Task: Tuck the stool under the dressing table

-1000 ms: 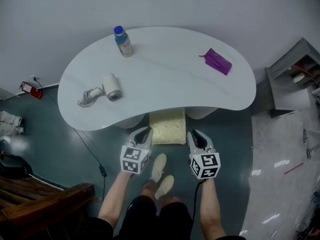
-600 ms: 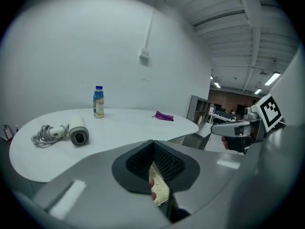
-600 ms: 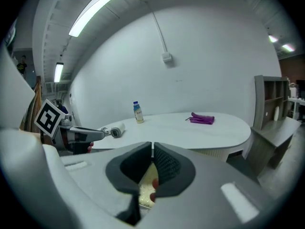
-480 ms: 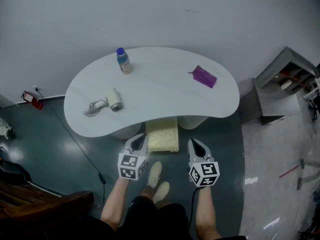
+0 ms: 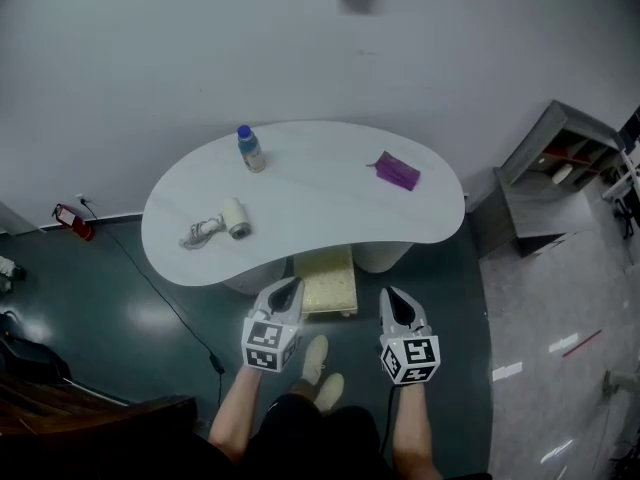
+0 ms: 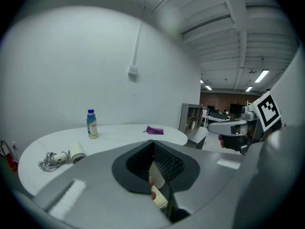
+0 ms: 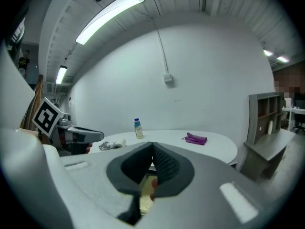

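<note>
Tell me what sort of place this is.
Likely a mock-up corner in a lab or office, not a home: a white dressing table against a bare wall, ceiling strip lights, and an open office area beyond the grey shelf unit.

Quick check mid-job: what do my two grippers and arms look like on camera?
Both the left gripper and right gripper have pale grey shells tapering to dark, textured pads, each carrying a white cube with black square markers. A thin dark cable hangs by the right one. Forearms are unsleeved.
</note>
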Demonstrator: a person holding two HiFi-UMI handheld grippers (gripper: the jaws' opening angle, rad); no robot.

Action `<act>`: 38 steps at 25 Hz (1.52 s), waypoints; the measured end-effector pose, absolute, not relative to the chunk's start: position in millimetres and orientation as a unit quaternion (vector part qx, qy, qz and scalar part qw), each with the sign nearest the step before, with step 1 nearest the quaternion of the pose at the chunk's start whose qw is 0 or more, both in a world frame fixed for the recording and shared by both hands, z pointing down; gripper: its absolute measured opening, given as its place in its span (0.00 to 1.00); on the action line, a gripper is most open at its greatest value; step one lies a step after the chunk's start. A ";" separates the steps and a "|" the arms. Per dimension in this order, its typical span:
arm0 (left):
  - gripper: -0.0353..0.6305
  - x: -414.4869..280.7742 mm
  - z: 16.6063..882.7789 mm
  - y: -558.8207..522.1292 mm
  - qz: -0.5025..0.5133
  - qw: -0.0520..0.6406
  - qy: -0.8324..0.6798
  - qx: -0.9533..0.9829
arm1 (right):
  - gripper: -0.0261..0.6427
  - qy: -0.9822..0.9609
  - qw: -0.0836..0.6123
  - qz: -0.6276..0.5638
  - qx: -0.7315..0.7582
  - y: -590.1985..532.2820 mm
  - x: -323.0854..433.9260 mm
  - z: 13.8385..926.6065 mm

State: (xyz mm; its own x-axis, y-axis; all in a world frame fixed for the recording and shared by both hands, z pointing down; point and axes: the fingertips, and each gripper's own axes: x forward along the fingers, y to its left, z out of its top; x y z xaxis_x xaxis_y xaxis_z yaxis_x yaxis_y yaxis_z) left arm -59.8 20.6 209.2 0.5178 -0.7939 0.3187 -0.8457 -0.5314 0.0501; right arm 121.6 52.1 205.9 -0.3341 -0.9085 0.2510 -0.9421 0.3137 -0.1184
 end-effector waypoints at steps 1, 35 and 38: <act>0.06 -57.2 203.6 23.4 0.126 0.097 -0.470 0.868 | 0.04 -0.806 0.067 0.118 0.575 54.5 122.8 200.4; 0.06 -45.4 143.5 86.8 0.085 0.059 -0.465 0.879 | 0.04 -0.807 0.056 0.074 0.583 114.8 121.6 149.5; 0.06 -44.5 144.7 86.6 0.089 0.058 -0.463 0.880 | 0.04 -0.806 0.055 0.075 0.584 113.4 122.0 148.9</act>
State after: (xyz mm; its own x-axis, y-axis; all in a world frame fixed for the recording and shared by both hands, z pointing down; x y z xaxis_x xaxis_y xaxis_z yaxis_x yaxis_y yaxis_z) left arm -44.5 86.6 144.7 0.5557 -0.8044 0.2102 -0.8249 -0.5649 0.0190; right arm 122.0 113.4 148.9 -0.3119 -0.9336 0.1765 -0.9501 0.3066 -0.0573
